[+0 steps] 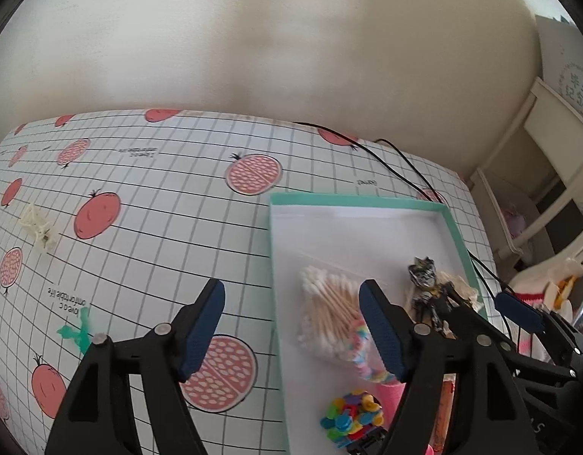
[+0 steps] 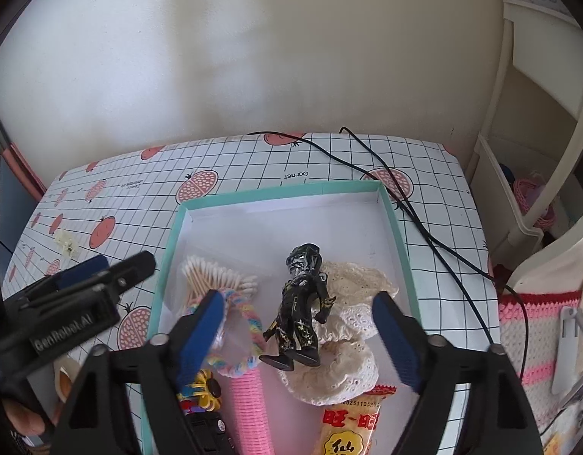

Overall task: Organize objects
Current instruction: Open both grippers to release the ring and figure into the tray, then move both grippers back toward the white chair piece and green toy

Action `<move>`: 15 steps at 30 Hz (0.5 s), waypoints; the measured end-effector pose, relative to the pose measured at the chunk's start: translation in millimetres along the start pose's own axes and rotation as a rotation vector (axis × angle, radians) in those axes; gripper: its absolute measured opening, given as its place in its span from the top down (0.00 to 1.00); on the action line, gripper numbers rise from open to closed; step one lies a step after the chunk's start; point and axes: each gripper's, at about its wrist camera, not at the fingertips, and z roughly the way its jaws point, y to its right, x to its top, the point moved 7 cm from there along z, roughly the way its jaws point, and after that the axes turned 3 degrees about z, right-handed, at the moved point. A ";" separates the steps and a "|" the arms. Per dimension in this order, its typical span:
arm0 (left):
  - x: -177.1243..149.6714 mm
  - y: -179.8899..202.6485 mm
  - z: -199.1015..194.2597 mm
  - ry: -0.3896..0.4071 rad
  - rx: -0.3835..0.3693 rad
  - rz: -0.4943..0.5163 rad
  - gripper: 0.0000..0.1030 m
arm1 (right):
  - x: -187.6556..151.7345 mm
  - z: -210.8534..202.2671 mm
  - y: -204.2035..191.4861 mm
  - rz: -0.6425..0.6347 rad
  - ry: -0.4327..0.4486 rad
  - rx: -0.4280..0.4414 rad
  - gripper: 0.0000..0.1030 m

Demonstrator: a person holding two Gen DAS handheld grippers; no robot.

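Note:
A teal-rimmed tray (image 1: 352, 199) (image 2: 284, 189) with a white floor lies on the checked tablecloth. In it are a bag of cotton swabs (image 1: 329, 303) (image 2: 208, 273), a black figurine (image 1: 424, 276) (image 2: 303, 265), a cream lace cloth (image 2: 344, 371), a pastel braided ring (image 2: 249, 318), a pink mesh sleeve (image 2: 249, 409), a colourful toy (image 1: 352, 413) and a snack packet (image 2: 352, 424). My left gripper (image 1: 291, 303) is open, straddling the tray's left rim beside the swabs. My right gripper (image 2: 299, 303) is open above the figurine, with its pads off the toy.
Outside the tray, at the left, a small cream piece (image 1: 39, 227) (image 2: 68, 244) and a green piece (image 1: 77, 331) lie on the cloth. Black cables (image 2: 424, 227) run past the tray's right side. A white shelf (image 2: 519, 151) and crochet fabric (image 2: 534, 326) stand right of the table.

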 end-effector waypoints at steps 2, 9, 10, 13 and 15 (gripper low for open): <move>2.2 -7.3 -0.9 0.015 0.012 -0.018 0.15 | 0.4 1.2 0.1 0.000 0.003 -0.004 0.06; 5.1 -24.7 -1.7 0.034 0.050 -0.034 0.06 | 0.6 3.6 1.4 0.013 0.012 0.001 0.00; 4.8 -26.2 -1.7 0.035 0.051 -0.034 0.06 | 0.4 3.9 1.4 0.014 0.012 0.000 0.00; 3.9 -30.5 -2.7 0.038 0.056 -0.036 0.06 | 0.1 5.4 0.9 0.017 0.009 0.003 0.00; 5.0 -33.6 -3.7 0.040 0.056 -0.041 0.06 | 0.2 6.3 0.1 0.018 0.008 0.005 0.00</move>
